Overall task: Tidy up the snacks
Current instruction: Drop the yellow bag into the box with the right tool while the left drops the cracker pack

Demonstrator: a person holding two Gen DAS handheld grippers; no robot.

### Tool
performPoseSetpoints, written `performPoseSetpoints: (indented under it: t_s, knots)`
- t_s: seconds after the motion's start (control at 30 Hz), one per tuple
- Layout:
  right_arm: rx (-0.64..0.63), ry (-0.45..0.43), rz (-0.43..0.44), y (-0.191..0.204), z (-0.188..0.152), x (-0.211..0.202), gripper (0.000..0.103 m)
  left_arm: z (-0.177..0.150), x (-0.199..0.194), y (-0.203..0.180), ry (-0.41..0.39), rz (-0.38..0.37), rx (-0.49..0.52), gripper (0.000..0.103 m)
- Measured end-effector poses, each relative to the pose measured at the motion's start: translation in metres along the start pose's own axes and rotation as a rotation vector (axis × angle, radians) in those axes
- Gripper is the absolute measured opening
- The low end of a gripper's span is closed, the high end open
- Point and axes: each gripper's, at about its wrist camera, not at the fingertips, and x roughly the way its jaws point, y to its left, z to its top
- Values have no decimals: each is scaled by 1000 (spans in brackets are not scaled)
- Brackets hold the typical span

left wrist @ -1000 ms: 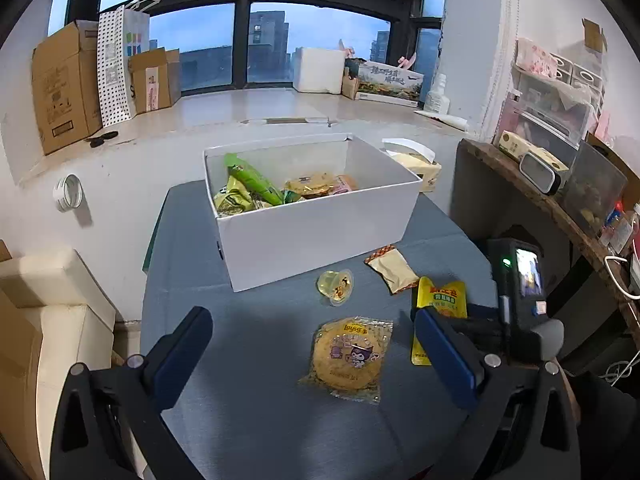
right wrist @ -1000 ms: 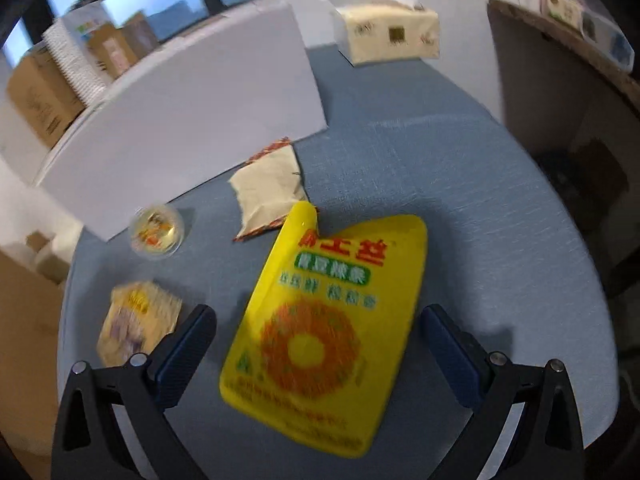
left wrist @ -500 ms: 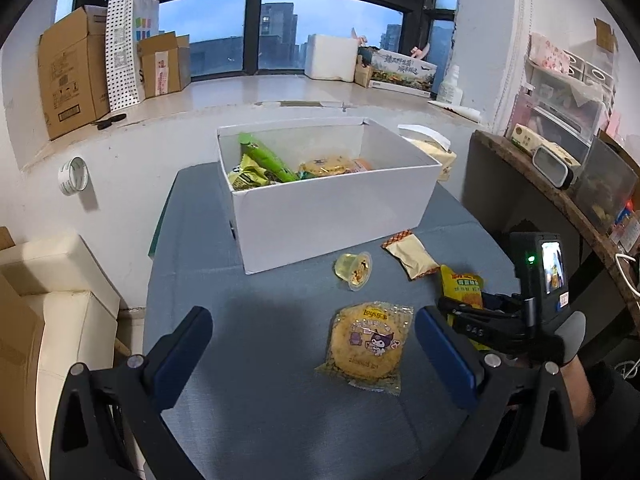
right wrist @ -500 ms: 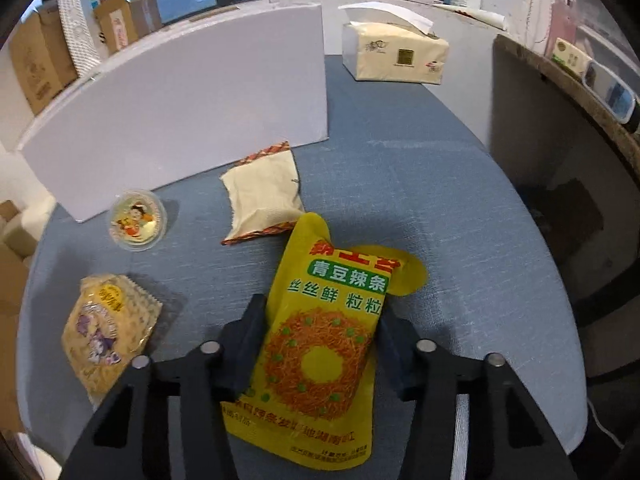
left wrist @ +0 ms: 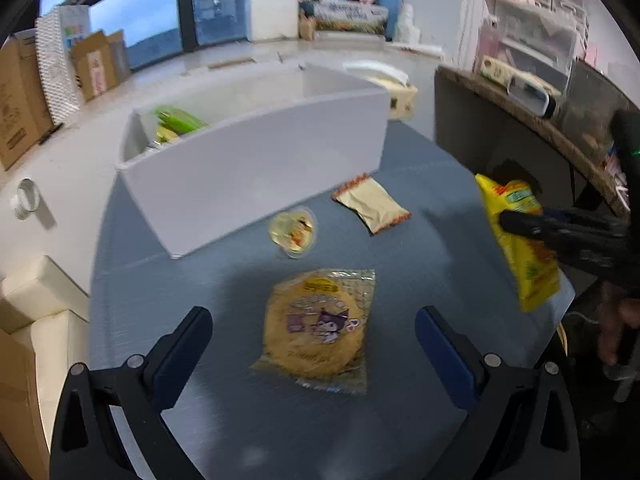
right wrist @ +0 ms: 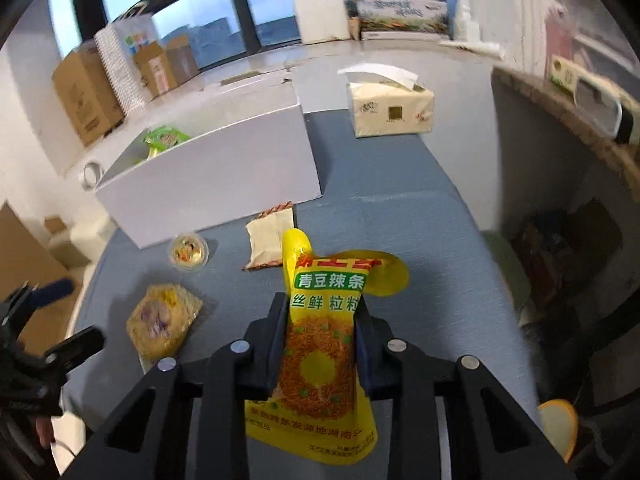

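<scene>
My right gripper (right wrist: 322,308) is shut on a yellow snack pouch (right wrist: 320,344) and holds it above the blue table; the pouch (left wrist: 520,236) also shows at the right of the left wrist view. My left gripper (left wrist: 312,328) is open and empty, low over a round cookie pack (left wrist: 320,324). A small jelly cup (left wrist: 294,230) and a beige packet (left wrist: 372,204) lie in front of the white box (left wrist: 256,164), which holds green and yellow snacks (left wrist: 176,124).
A tissue box (right wrist: 390,110) stands on the table behind the white box. A shelf edge (left wrist: 520,112) runs along the right. The windowsill holds cardboard boxes (right wrist: 88,92). The blue table edge (left wrist: 96,272) drops off at the left.
My right gripper closed on the yellow pouch and lifted it off the table. My left gripper moved forward and lower toward the cookie pack.
</scene>
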Motion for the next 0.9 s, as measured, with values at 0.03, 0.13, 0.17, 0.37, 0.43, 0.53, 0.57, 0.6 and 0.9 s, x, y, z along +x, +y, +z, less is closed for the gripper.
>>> performPoseSetpoints:
  t_s: [0.03,0.13,0.17,0.37,0.43,0.53,0.57,0.6,0.9]
  knots:
    - [-2,-1,11,-1,0,-2,31,1,7,-1,13,-7,2,103]
    - [-10,-3,43,-5,1,-7,31,2,27,-3,56,-24,10,103]
    - [-10,-7,56,-6,-1,-10,31,1,34,-4,69,-16,16,103]
    - [-2,-34,98,-9,-7,-28,31,-2,61,-6,121,-11,39,103]
    - [-2,-34,101,-9,-8,-30,31,-4,68,-5,131,-16,38,103]
    - [6,-28,113,-10,-8,-29,31,-7,74,-2,136,-10,34,103]
    - [6,-28,112,-10,-8,-29,31,-7,75,-1,137,-20,33,103]
    - [5,-25,113,-10,-9,-28,31,-8,75,-1,136,-25,30,94]
    - [-1,-15,122,-7,-9,-25,31,-3,51,2,91,8,36,79]
